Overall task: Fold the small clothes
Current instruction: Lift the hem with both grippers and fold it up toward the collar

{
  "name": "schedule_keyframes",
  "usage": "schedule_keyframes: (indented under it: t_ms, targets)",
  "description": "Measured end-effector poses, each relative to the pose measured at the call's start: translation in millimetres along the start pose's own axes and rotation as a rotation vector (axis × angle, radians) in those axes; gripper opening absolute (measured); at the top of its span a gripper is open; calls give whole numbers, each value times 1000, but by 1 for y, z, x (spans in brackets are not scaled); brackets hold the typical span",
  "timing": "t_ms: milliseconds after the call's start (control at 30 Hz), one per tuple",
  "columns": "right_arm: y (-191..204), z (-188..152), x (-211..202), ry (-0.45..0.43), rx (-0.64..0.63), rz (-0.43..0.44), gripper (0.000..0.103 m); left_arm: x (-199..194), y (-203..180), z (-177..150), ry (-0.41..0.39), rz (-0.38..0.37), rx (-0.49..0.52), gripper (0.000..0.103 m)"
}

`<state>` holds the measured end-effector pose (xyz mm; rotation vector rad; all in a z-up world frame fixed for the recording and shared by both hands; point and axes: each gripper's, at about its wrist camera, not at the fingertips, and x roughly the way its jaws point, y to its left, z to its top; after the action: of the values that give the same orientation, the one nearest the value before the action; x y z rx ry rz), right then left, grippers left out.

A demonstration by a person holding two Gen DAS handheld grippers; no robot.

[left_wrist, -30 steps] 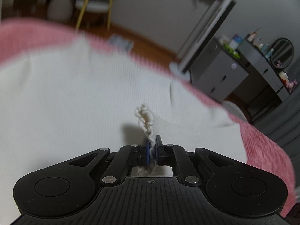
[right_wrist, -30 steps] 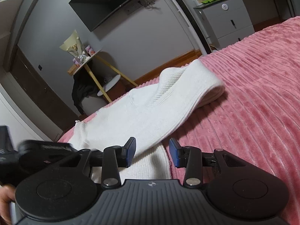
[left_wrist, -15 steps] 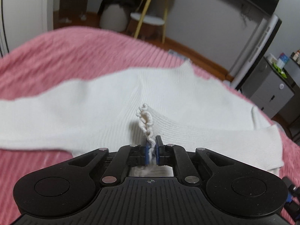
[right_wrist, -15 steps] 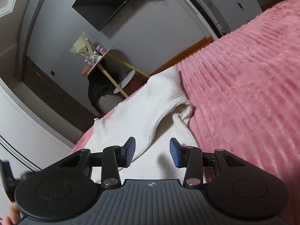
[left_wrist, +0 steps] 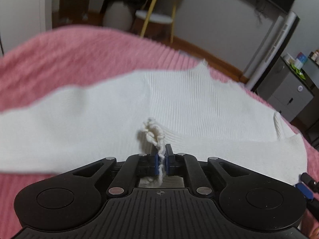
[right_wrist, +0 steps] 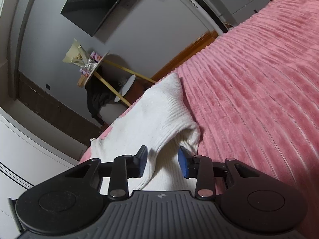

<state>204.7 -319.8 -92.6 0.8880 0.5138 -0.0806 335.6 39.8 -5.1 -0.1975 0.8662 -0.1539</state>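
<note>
Fold in progress: left gripper [left_wrist: 161, 155], jaws clamped on an edge of the white knit garment [left_wrist: 189, 103] spread on the pink bed [right_wrist: 259, 79]; right gripper [right_wrist: 162, 159], jaws apart, must next close on the fabric edge between them.

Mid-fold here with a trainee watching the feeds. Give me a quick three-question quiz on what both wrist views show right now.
1. True or false: the left gripper is shut on a bunched edge of the white knit sweater.
2. The right gripper is: A) shut on a sleeve, B) open over the sweater, C) out of view.
3. Fill in: the sweater lies on a ribbed ____ bedspread.

Key: 1 true; 2 B; 3 pink.
</note>
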Motion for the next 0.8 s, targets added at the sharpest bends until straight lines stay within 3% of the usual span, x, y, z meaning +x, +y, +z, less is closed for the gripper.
schedule_keyframes:
  t_ms: [133,233,667,800]
  targets:
    - [11,6,13,-1,-75,-45,22,-11,-6,7,-83,47,90,8]
    - [21,10,19,-8,-145,-83,13,-11,-4,12,-91,55,107,8]
    - [59,-11,34,-29,-544,-273,10,19,4,-1,-20,129,157,8]
    - [69,-21,41,-18,-679,-326,10,18,3,3,-13,176,147,18]
